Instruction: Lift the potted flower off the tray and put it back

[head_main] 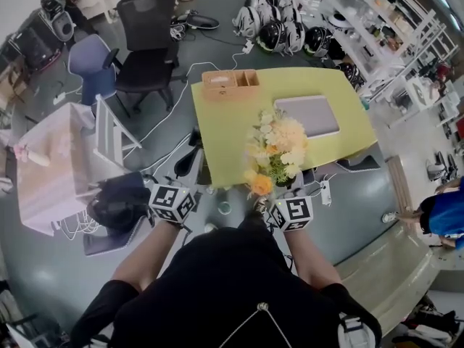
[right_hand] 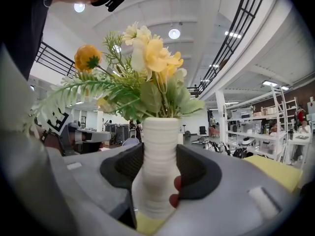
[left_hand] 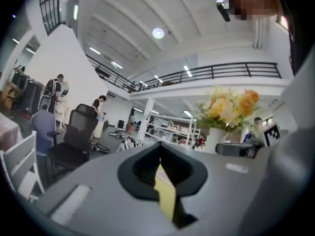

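Observation:
A potted flower, with yellow, cream and orange blooms (head_main: 275, 151) in a white ribbed vase (right_hand: 157, 171), is over the near edge of the yellow-green table (head_main: 225, 136). My right gripper (right_hand: 158, 167) is shut on the vase's body, one dark pad on each side. The blooms hide the vase in the head view, just ahead of my right gripper (head_main: 281, 198). Whether the vase touches the table I cannot tell. The grey tray (head_main: 306, 114) lies farther back on the table with nothing on it. My left gripper (left_hand: 158, 163) is shut on nothing, left of the flowers (left_hand: 227, 107).
A wooden organiser box (head_main: 230, 84) stands at the table's far left edge. Black office chairs (head_main: 145, 42) and a white folding chair (head_main: 109, 133) stand to the left. Helmets (head_main: 279, 27) lie on the floor beyond the table, and shelving (head_main: 391, 20) runs along the right.

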A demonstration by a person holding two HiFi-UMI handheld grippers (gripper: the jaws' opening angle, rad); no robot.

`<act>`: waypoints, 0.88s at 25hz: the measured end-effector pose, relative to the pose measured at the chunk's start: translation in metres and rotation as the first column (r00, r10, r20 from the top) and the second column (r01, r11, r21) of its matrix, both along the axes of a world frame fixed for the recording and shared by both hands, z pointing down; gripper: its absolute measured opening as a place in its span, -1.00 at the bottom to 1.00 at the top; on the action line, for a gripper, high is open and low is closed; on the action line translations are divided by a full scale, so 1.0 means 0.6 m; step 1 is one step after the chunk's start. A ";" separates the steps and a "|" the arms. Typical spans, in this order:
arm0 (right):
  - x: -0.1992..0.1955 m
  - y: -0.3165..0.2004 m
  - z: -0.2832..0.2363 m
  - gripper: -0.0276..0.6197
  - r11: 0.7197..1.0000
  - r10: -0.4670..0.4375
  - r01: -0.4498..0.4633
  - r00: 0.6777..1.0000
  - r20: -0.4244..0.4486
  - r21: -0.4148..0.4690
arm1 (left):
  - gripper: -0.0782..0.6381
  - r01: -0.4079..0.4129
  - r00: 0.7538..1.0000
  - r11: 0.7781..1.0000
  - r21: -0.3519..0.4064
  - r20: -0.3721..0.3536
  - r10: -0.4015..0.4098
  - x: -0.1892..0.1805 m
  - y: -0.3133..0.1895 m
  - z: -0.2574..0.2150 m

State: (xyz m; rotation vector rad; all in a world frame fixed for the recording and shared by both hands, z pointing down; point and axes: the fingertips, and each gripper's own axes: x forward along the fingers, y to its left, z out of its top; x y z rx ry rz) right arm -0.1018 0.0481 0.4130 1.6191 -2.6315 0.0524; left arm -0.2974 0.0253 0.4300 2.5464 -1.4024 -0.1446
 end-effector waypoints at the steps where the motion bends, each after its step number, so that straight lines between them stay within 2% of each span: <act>1: 0.000 0.000 -0.001 -0.25 1.000 0.000 0.000 1.000 -0.001 0.001 | -0.76 -0.001 1.000 1.000 -0.001 -0.001 0.001 0.000 0.000 0.001; 14: 0.007 -0.012 -0.009 -0.25 1.000 -0.012 0.012 1.000 0.004 0.007 | -0.76 -0.014 1.000 1.000 -0.018 -0.001 0.014 0.019 -0.005 0.001; 22: 0.046 -0.037 -0.002 -0.25 1.000 -0.018 0.018 1.000 0.008 0.001 | -0.76 -0.012 1.000 0.999 -0.034 -0.007 0.012 0.059 -0.029 0.006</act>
